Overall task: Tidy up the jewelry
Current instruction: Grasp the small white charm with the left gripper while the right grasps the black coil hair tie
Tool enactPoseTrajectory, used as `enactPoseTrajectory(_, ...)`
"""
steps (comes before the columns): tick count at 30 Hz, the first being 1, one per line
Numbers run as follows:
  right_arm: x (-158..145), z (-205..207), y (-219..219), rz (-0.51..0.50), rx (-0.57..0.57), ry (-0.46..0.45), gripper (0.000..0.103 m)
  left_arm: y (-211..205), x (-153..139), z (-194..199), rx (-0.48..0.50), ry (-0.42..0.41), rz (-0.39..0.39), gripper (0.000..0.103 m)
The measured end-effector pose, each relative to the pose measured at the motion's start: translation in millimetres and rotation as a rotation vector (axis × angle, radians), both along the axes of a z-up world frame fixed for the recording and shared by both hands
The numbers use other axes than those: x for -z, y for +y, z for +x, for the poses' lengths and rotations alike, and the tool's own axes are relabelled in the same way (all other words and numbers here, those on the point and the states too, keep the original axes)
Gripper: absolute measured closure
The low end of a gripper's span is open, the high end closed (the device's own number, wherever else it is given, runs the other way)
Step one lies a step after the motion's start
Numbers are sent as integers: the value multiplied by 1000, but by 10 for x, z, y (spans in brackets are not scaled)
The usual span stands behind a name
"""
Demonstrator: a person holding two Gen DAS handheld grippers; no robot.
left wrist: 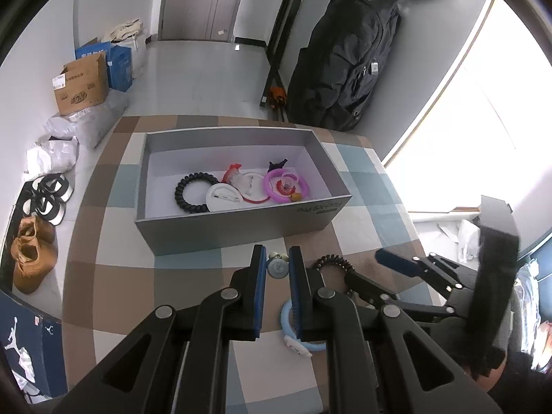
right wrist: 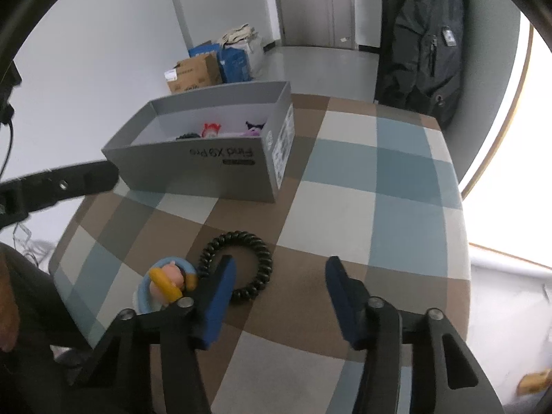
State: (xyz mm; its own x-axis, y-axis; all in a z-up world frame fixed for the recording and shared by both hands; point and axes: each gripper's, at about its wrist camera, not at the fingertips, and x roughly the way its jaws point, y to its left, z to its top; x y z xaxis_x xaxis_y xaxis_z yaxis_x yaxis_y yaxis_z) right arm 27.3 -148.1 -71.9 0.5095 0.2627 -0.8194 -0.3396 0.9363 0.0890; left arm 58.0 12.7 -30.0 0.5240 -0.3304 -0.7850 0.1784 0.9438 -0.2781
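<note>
My grippers: two, left [left wrist: 277, 267] and right [right wrist: 281, 288]
Grey boxes: one [left wrist: 241, 227]
Black coil hair ties I see: two, one in the box [left wrist: 193, 193], one on the table [right wrist: 238, 262]
Pink rings: one [left wrist: 286, 184]
Light blue rings: one [left wrist: 293, 324]
White round discs: one [left wrist: 222, 197]

A grey open-topped box [left wrist: 241, 231] sits on the checked surface [left wrist: 114, 238], holding a black spiral hair tie [left wrist: 193, 193], a white disc [left wrist: 222, 197], a red-and-white ring [left wrist: 253, 186] and a purple ring [left wrist: 284, 184]. At its 6 o'clock lie a second black coil tie [right wrist: 238, 262] and, just beside it at 9 o'clock, a light-blue ring with a small figure [right wrist: 167, 283].
</note>
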Motion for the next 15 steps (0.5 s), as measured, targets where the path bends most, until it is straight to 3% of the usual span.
enactPoseTrajectory(6,50,-2,143,-52,-16,-21,64,93,-2,-7,-13,2,-16,94)
enactPoseTrajectory(9,60,-12,210,-98,-23,-40,76,110,-1,-7,-15,5,-19,94)
enactPoseTrajectory(11,63,-26,254,-120,-34,-56,91,113,-1,-6,-15,4,-17,94)
enactPoseTrajectory(15,64,-61,356,-181,-64,-89,94,140,4,1,-23,4,-21,94)
